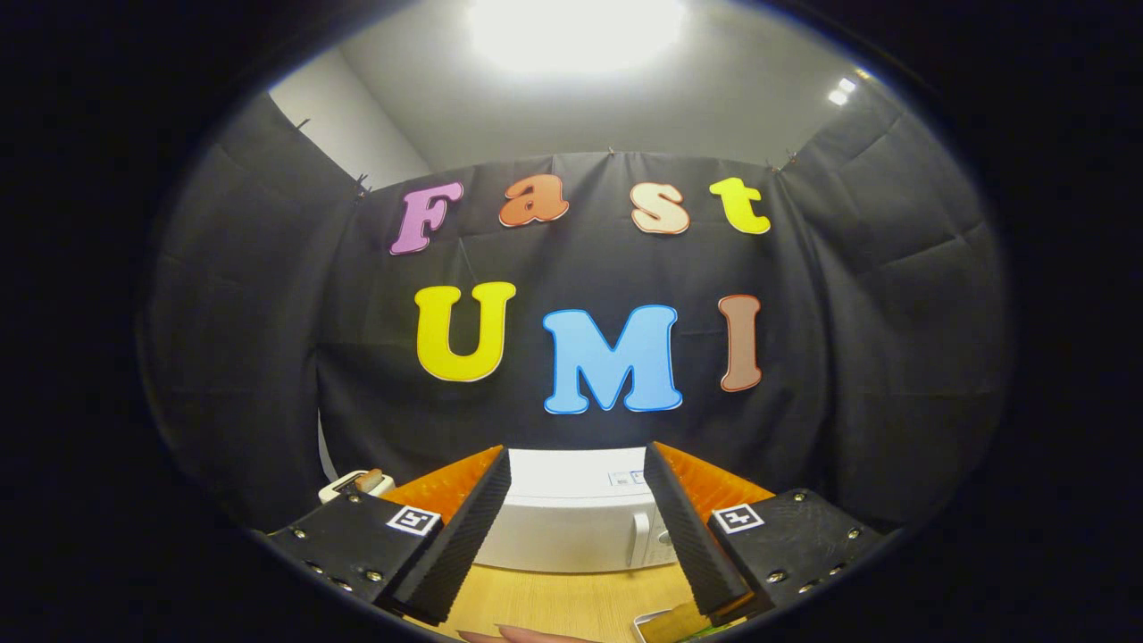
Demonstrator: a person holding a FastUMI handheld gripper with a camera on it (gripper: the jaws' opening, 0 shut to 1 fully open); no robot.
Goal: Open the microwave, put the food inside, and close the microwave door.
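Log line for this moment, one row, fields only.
gripper: open, nothing held | microwave: beyond fingers, door shut | food tray: on table near one finger | stage: door not opened

Microwave (571, 518) on table (571, 603), beyond tool (576, 527).

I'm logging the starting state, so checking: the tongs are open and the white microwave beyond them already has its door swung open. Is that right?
Not quite. The gripper view shows the microwave with its door closed, the handle flush on the front. The rest holds: the tongs are open, nothing between the fingers, and the white microwave stands beyond them on the wooden table.
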